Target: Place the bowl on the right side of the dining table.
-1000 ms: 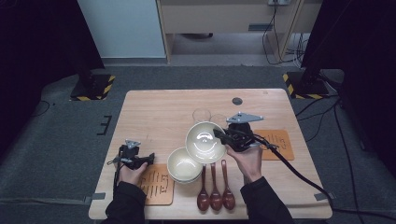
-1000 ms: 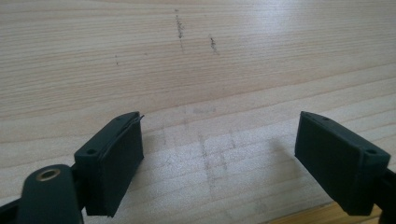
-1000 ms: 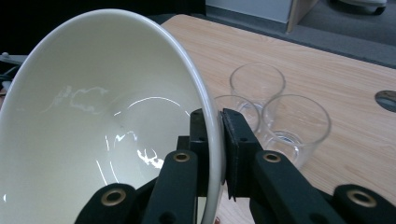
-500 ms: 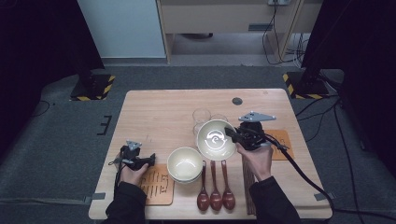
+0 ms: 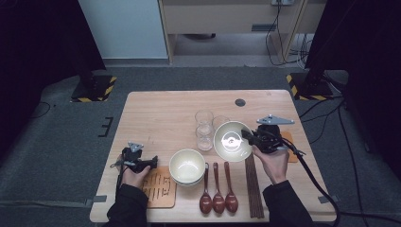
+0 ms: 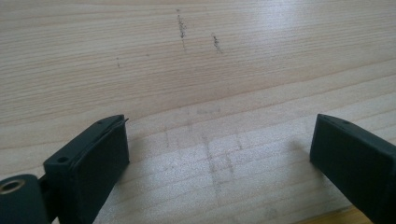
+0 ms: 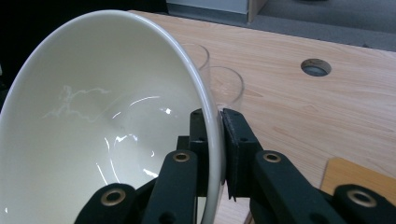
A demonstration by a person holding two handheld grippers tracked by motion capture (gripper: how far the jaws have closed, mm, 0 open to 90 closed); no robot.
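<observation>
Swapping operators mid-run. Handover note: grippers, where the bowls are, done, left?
Right gripper: shut on the rim of a white bowl, held tilted above the table, near the two glasses.
Left gripper: its jaws have just been opening, nothing between them; low over bare wood by the left coaster.
Done: one bowl lifted off; stacked bowls sit beside the left coaster.
Left, probably: set the held bowl down, perhaps at the right coaster. Spoons and chopsticks lie untouched.

High view looks down from the near edge of the light wooden table point(image 5: 161, 113); both gripper views sit close, sharing its top.
</observation>
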